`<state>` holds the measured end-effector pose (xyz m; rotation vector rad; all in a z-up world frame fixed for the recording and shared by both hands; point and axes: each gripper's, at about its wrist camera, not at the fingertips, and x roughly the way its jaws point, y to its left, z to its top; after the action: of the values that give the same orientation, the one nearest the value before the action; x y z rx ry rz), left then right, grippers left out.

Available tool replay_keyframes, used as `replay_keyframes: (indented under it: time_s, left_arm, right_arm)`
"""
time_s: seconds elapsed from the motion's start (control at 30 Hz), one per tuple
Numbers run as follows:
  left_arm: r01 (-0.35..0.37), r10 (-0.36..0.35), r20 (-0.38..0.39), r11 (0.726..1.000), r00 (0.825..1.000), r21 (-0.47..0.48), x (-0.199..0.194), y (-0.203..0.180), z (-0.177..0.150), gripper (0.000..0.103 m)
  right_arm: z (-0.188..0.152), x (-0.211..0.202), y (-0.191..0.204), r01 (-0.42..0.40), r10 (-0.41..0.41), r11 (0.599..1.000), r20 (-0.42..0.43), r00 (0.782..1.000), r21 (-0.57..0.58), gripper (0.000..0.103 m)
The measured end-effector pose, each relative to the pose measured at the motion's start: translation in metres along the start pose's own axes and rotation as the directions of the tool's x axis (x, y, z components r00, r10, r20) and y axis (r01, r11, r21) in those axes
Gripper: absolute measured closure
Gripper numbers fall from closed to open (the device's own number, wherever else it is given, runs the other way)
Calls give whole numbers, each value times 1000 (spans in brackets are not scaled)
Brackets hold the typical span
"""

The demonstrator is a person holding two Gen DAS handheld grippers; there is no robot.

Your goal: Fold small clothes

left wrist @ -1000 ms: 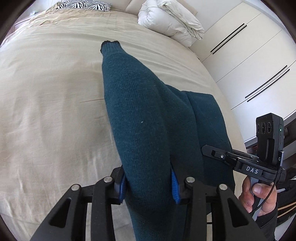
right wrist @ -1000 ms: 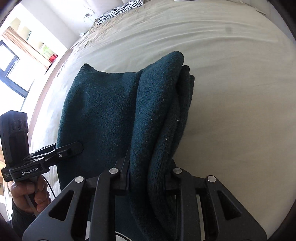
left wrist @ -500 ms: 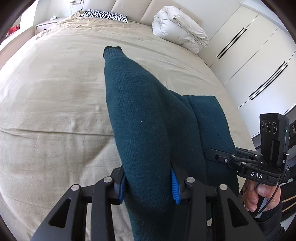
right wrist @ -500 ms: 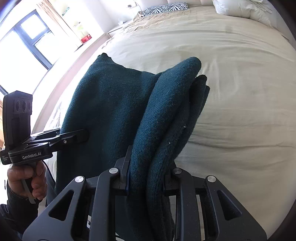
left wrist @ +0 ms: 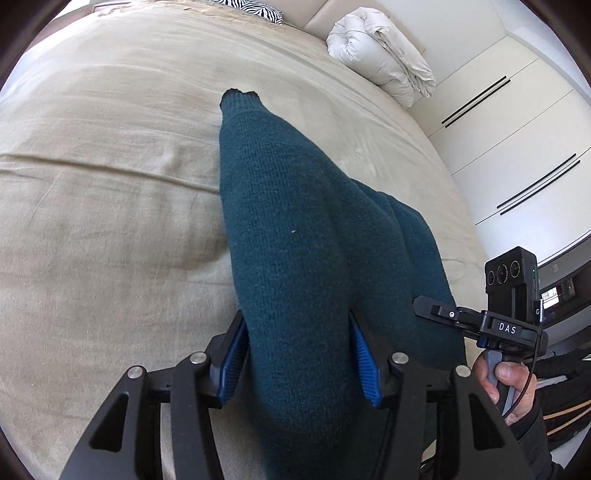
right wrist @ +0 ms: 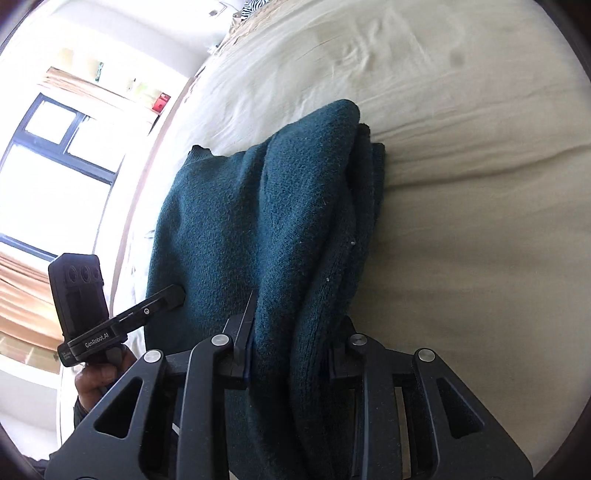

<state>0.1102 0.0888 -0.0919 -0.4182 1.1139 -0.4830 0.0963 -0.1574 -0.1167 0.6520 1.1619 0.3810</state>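
A dark teal knitted sweater (left wrist: 295, 236) lies partly on the beige bed (left wrist: 110, 184) and stretches away from me to its cuff. My left gripper (left wrist: 299, 350) is shut on a thick bunch of it between its blue pads (left wrist: 364, 362). My right gripper (right wrist: 291, 343) is shut on a folded edge of the same sweater (right wrist: 280, 221), several layers thick. Each gripper shows in the other's view: the right one at the right edge (left wrist: 436, 308), the left one at the left (right wrist: 173, 295).
A rolled white duvet (left wrist: 380, 66) and a zebra-print pillow (left wrist: 255, 9) lie at the head of the bed. White wardrobe doors (left wrist: 517, 147) stand to the right. A window (right wrist: 55, 166) is on the left side.
Both grippers keep their hold on the sweater. After rising half a second ago, both views have dropped closer to the bed, and the sweater has shifted with them.
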Motion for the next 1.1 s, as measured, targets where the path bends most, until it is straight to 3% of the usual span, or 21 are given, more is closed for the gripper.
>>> replay_keyframes:
  time_s: [0.17,0.3,0.47,0.63,0.8,0.9,1.03,1.1]
  left_arm:
    - [15,-15,13,1000,1000,-14,2,3,-3,41]
    - [26,-24,53,999,998,-44,-16,6,-14,43]
    - [50,-43,104,996,994,-69,-37,10,-31,43]
    - [47,-41,77,996,996,-78,-25,14,-36,43]
    - [39,-34,89,998,995,-53,-25,14,-39,41]
    - [33,-27,119,998,993,-45,-31,8,-42,42]
    - [-86,76,219,996,973,37,-59,-12,-50,35]
    - [-177,142,319,981,937,82,-81,-28,-55,14]
  right_arm:
    - [0,4,-21,-103,102,992,21,995,66,68]
    - [-3,-12,-16,-66,63,995,45,997,78,64]
    - [-23,-47,-2,-75,70,996,85,994,52,62]
    - [-46,-41,-3,35,-35,999,37,999,10,62]
    - [-56,-37,-31,-78,71,993,80,994,90,64]
    - [-60,-45,-33,-72,64,993,88,994,89,64]
    - [-66,-71,-24,47,-54,997,136,989,59,63]
    - [-69,-88,-14,152,-156,988,182,971,34,62]
